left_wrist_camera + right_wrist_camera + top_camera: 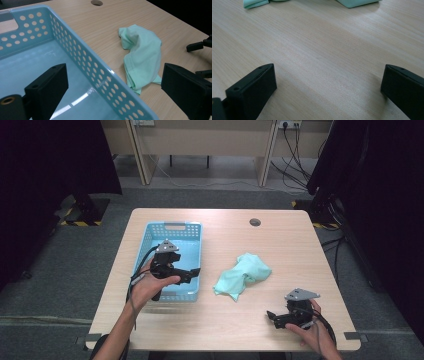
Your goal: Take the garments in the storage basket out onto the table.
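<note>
A crumpled mint-green cloth [243, 275] lies on the wooden table [280, 245] right of a light-blue perforated basket [187, 231]. The basket holds nothing. My left gripper [192, 272] hovers over the basket's near right wall, open, pointing toward the cloth [141, 56]. Its jaws straddle the basket wall [100, 75] in the left gripper view. My right gripper [271, 316] is open low over the table's near right part, aimed left. The cloth's edges [253, 3] show at the top of the right gripper view.
A round cable hole [255, 222] sits in the table's far middle. Black curtains and stands flank the table on both sides. A desk with cables stands beyond the far edge.
</note>
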The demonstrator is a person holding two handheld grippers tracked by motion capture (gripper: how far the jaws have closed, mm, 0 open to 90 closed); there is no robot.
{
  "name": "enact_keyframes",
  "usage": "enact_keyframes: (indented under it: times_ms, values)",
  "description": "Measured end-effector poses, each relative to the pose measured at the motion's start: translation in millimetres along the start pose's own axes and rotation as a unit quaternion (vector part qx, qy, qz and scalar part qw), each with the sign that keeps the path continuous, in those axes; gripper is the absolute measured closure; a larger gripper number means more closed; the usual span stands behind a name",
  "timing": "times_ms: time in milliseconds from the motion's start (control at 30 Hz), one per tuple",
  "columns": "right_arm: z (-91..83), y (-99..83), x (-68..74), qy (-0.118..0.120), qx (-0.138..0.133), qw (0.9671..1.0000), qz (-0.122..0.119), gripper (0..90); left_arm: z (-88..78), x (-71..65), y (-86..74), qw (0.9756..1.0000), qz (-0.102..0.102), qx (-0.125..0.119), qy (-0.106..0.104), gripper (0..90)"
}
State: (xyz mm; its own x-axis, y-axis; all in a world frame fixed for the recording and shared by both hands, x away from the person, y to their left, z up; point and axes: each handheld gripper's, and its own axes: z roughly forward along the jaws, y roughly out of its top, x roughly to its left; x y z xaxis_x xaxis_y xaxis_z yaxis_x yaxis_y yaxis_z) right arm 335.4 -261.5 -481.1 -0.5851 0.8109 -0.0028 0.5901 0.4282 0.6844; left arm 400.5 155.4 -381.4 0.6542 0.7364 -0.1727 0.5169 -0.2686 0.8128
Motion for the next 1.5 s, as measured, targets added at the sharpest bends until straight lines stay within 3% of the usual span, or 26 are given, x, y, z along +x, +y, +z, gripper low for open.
enact_keyframes:
  times_ms: [1167, 1500]
  values:
    - [0.0, 0.0, 0.0, 0.000, 0.000, 1.0000, 0.000, 0.3, -22.5, -18.9, -16.9, 0.9997, 0.024, -0.005, -0.004, 6.7]
    - [0.0, 0.0, -0.1, 0.000, 0.000, 1.0000, 0.000, 0.3, -29.6, -21.8, -30.8, 0.9996, 0.026, 0.001, -0.007, 6.7]
